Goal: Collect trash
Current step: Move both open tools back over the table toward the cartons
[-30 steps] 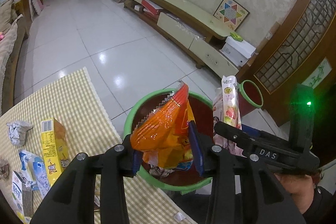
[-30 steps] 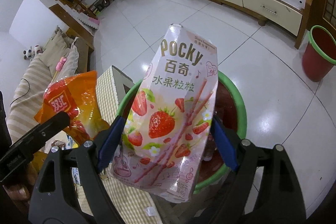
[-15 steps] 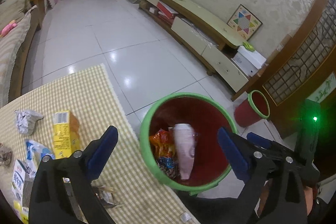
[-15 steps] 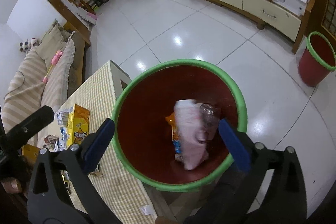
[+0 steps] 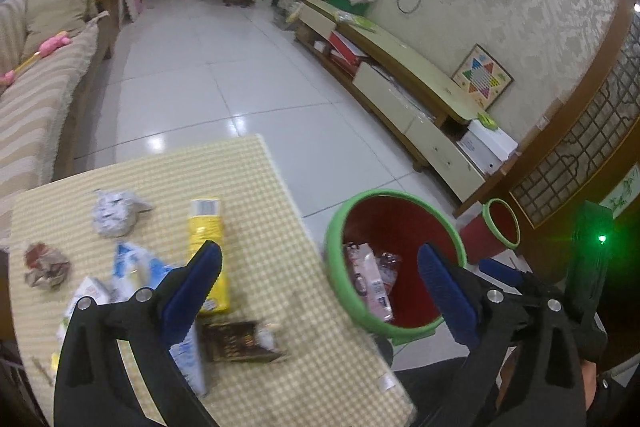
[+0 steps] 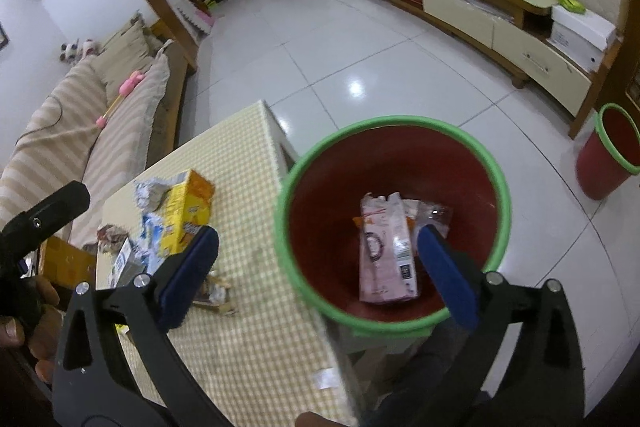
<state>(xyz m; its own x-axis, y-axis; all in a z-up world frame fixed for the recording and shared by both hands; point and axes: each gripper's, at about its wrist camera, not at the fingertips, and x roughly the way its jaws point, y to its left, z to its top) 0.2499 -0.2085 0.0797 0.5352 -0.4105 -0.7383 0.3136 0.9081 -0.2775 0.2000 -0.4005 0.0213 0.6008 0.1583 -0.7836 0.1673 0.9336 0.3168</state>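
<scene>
White floor tiles surround your checked-cloth desk. Two green-rimmed red bins: one at the desk's right edge holding a pink snack box, one farther off. Both claws, left and right, gape empty.

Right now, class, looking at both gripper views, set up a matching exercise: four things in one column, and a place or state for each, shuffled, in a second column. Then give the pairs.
Things:
1. pink snack box
2. yellow box
3. crumpled paper ball
4. small red bin

Places or states:
A. lying flat on the checked tablecloth, beside a blue and white wrapper
B. standing on the floor near the TV cabinet
C. inside the big green-rimmed bin
D. on the table's far side, scrunched up

Pairs: 1-C, 2-A, 3-D, 4-B
</scene>
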